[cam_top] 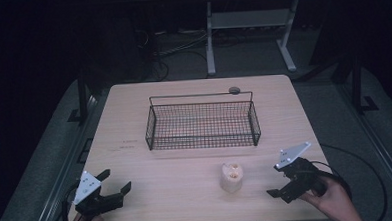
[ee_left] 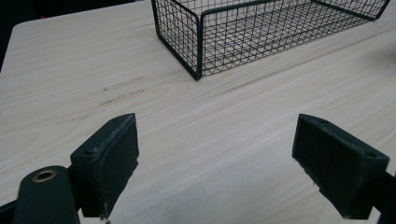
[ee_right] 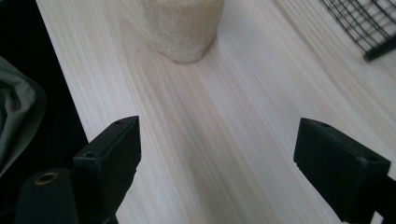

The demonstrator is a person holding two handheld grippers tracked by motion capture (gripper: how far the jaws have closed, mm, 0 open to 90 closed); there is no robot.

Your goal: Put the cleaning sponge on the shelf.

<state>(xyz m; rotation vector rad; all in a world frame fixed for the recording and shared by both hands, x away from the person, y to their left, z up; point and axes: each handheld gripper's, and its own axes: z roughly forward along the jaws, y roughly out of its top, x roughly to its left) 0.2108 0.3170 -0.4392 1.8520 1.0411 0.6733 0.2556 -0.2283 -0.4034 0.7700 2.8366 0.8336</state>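
A: Beige cup-shaped thing (cam_top: 232,177), where's it at?
B: Upright on table (cam_top: 187,188) near front edge, in front of wire basket (cam_top: 202,125), well apart from it.
A: Claws?
B: Right gripper (cam_top: 281,180) jaws spread, near it, not touching. Left gripper (cam_top: 115,180) jaws spread too, over bare wood.

High view sits above the near edge, looking forward and down over the whole table (cam_top: 134,113). Left gripper view hangs low over the wood, facing the wire basket's (ee_left: 201,42) near corner. Right gripper view is just as low and faces the beige lump (ee_right: 182,28) up close. All three catch the basket.
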